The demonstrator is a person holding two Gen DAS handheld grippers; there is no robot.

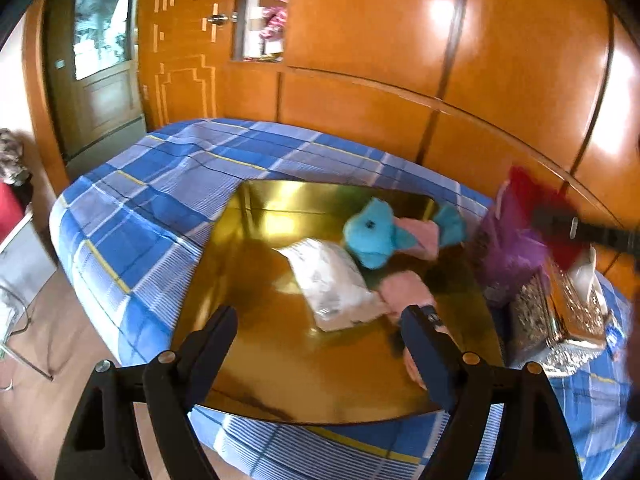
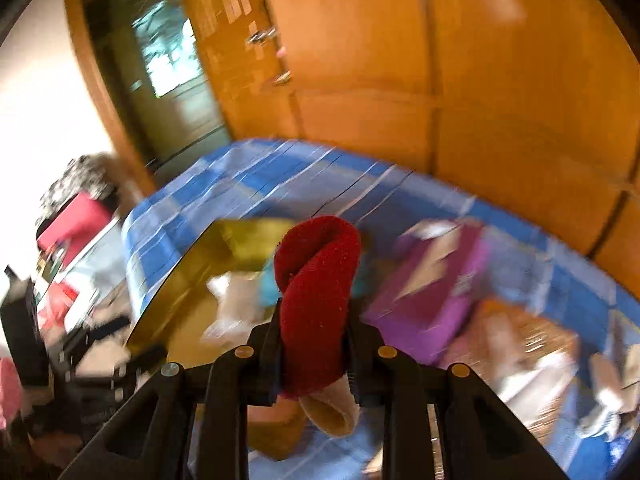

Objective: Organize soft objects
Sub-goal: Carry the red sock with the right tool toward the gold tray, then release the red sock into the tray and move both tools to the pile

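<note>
A gold tray [image 1: 280, 360] lies on a blue plaid bed. On it are a turquoise plush fish [image 1: 372, 234], a white soft packet [image 1: 332, 284] and pink cloth [image 1: 404, 288]. My left gripper [image 1: 320, 320] is open and empty over the tray's near part, its right finger beside the pink cloth. My right gripper [image 2: 314, 320] is shut on a red soft cloth [image 2: 316, 276] with a tan end, held above the bed near the tray [image 2: 192, 280]. In the left wrist view the right gripper and the red cloth [image 1: 532, 188] show at the right edge.
A purple bag [image 1: 508, 240] stands right of the tray, also in the right wrist view [image 2: 436, 288]. A shiny patterned box [image 1: 560, 320] with tissues sits beyond it. Orange wooden wardrobe doors [image 1: 400, 40] back the bed. A door [image 1: 100, 60] is at far left.
</note>
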